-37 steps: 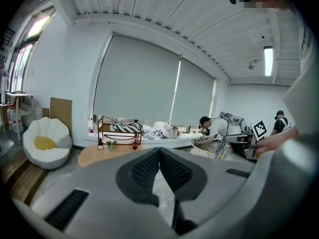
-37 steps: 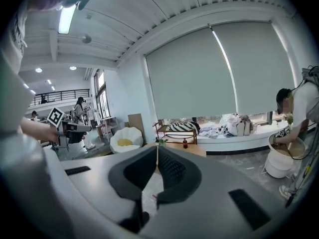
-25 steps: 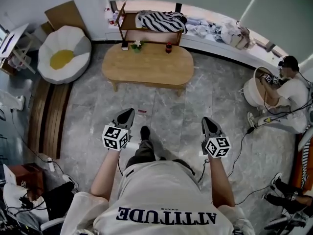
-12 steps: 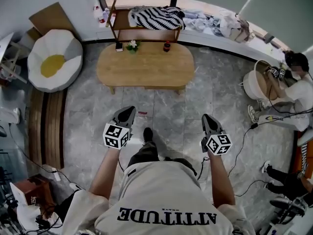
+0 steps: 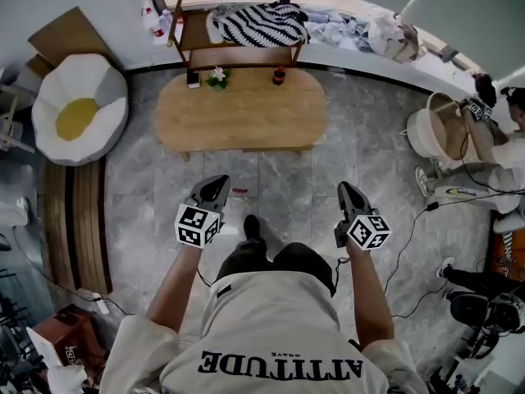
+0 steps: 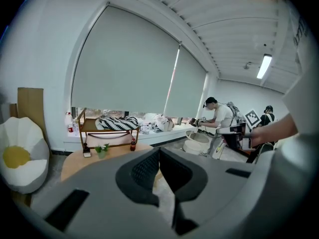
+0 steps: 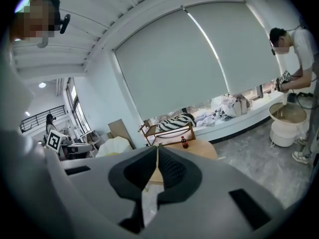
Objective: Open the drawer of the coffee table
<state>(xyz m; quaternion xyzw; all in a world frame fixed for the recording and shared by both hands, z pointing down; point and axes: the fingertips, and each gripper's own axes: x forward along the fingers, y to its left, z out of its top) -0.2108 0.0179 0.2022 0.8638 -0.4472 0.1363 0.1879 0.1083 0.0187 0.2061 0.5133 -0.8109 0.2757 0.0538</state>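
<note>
Grey jaws on the left hand-held gripper [image 6: 159, 151] are pressed together w/ nothing btw them. Same for the right hand-held gripper [image 7: 157, 148]: tips meet, empty. Both are held out level-ish over the grey stone floor [image 5: 287, 179], one each side of the person's legs.

Further out, centre, stands the wooden coffee table [image 5: 239, 117], well apart from both tools. On its far edge are a small plant [image 5: 217, 75] and a red-capped bottle [image 5: 279, 75]. Behind it is a wooden shelf [image 5: 238, 54] w/ a striped cloth [image 5: 258, 23] on top.

The drawer isn't visible from here. Only the oval top and bits of leg show, no front or pull.

Judgement: the drawer is prob. stiff wood on runners w/ a smooth front, so closed tips would slip on it. Better to open the jaws and pinch a knob or the lower lip of the front, then pull straight toward the near side. A jerk could topple the light bottle.
</note>
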